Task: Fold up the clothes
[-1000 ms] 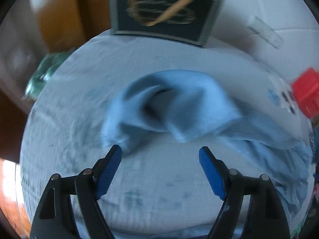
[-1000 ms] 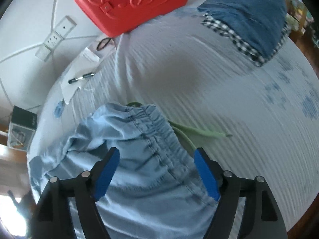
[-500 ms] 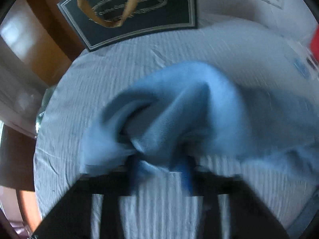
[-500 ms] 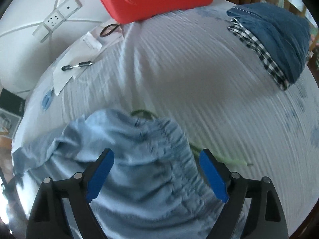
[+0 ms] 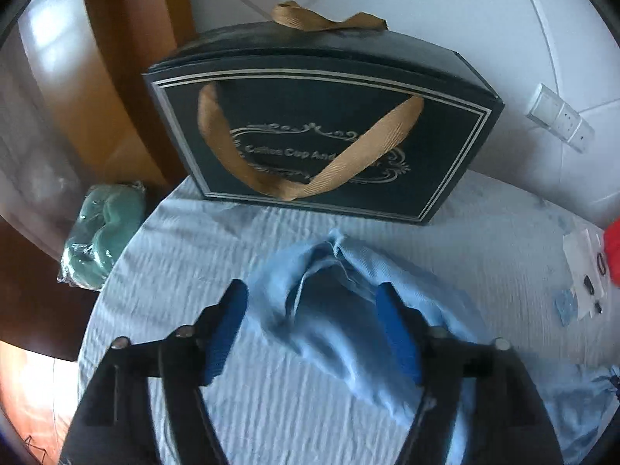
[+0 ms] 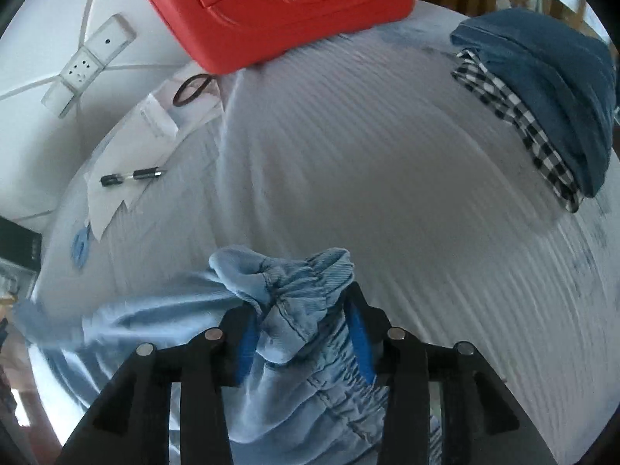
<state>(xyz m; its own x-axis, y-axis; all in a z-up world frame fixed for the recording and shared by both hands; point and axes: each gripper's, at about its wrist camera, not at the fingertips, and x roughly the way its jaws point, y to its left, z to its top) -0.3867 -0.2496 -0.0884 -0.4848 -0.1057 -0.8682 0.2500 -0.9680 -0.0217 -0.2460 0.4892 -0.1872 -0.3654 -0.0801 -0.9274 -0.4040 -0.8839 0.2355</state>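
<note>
A bed (image 6: 387,201) covered by a pale ribbed sheet is seen. Light blue trousers (image 5: 341,310) are spread near its front edge. A dark gift box (image 5: 329,131) and red case (image 6: 279,4) are placed along the far edge, folded clothes (image 6: 550,104) toward the right edge, paper and a pen (image 6: 131,176) beside the case.

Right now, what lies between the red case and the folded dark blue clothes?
Only bare striped bedsheet between the red case and folded dark blue clothes, in the right wrist view.

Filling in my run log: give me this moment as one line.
task: fold clothes | left gripper: opening over light blue garment | right gripper: closing on elastic waistband | surface: bed
</note>
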